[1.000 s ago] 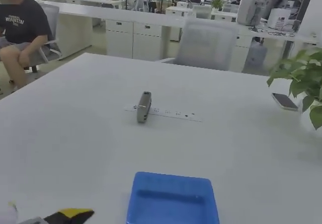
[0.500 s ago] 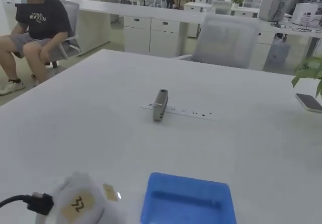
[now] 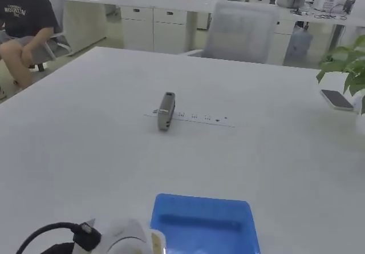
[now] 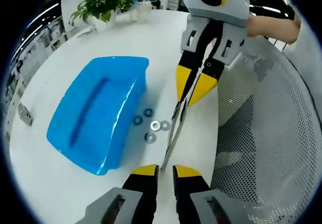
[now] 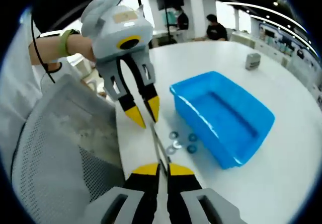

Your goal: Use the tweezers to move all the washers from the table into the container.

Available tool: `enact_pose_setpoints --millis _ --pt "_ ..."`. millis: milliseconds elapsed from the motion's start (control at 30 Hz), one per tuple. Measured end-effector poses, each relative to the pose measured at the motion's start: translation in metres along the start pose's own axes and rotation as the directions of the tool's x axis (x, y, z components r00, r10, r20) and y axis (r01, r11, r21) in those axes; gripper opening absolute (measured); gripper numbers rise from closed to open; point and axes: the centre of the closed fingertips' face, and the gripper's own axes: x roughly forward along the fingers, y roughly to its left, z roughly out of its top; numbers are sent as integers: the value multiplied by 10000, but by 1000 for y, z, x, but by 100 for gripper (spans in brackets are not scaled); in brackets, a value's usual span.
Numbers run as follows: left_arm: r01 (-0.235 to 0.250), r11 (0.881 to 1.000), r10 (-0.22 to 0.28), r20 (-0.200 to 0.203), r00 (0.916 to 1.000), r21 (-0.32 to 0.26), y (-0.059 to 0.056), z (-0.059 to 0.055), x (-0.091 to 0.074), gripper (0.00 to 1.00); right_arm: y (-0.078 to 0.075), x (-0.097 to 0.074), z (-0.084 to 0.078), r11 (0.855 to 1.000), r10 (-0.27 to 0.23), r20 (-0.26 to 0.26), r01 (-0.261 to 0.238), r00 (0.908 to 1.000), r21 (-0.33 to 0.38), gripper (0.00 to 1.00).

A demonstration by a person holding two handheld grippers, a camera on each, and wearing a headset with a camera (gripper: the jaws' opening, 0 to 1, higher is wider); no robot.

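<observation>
The right gripper (image 5: 162, 169) has its jaws clamped on the tweezers (image 4: 173, 133). The left gripper (image 4: 167, 171), jaws slightly apart at their other end, likely steadies them. The washers (image 4: 151, 127) lie on the bench (image 4: 166, 48) just beside the blue container (image 4: 126, 108).

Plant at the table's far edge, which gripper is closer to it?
Right. In the left gripper view, the right gripper lies ahead toward the plant, past the washers; the left gripper sits further back, on the washers' near side.
</observation>
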Motion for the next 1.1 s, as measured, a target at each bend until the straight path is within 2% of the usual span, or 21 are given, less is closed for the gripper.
enact_pose_setpoints --millis 67,167,300,367,433,533,633,867,900,1100 --pt "87 10000 -87 -5 10000 -28 -2 2 1 5 -1 -1 0 9998 -183 117 182 9998 99 0" --pt "-20 9980 47 -413 9991 638 1 0 2 4 -2 0 -7 9994 -335 -16 335 9994 -8 0" --pt "133 9953 -84 -508 9987 961 -4 1 7 0 -2 1 -8 9995 -318 32 318 9995 -27 1" --pt "17 9918 48 -504 9987 1278 -3 3 8 0 -2 2 -8 9992 -323 -66 322 9995 -253 9" --pt "6 9922 56 -496 9988 1245 -4 4 9 0 -2 4 -9 9984 -254 -231 242 9994 -519 20" --pt "153 9874 -70 -535 9985 1574 -8 4 8 0 -1 6 -8 9970 -79 -175 66 9998 -770 25" --pt "64 9834 -5 -323 9995 1815 -11 7 2 0 1 8 -5 9950 121 -101 -130 9999 -989 29" --pt "-452 9881 397 400 9984 1472 -21 21 -27 0 8 8 3 9869 407 78 -390 9991 -1564 27" --pt "-541 9898 463 615 9970 1316 -24 24 -33 0 9 8 3 9851 462 55 -446 9989 -1661 27" --pt "-735 9913 601 1214 9908 1095 -37 38 -60 0 24 11 8 9681 1020 20 -988 9948 -2301 19"
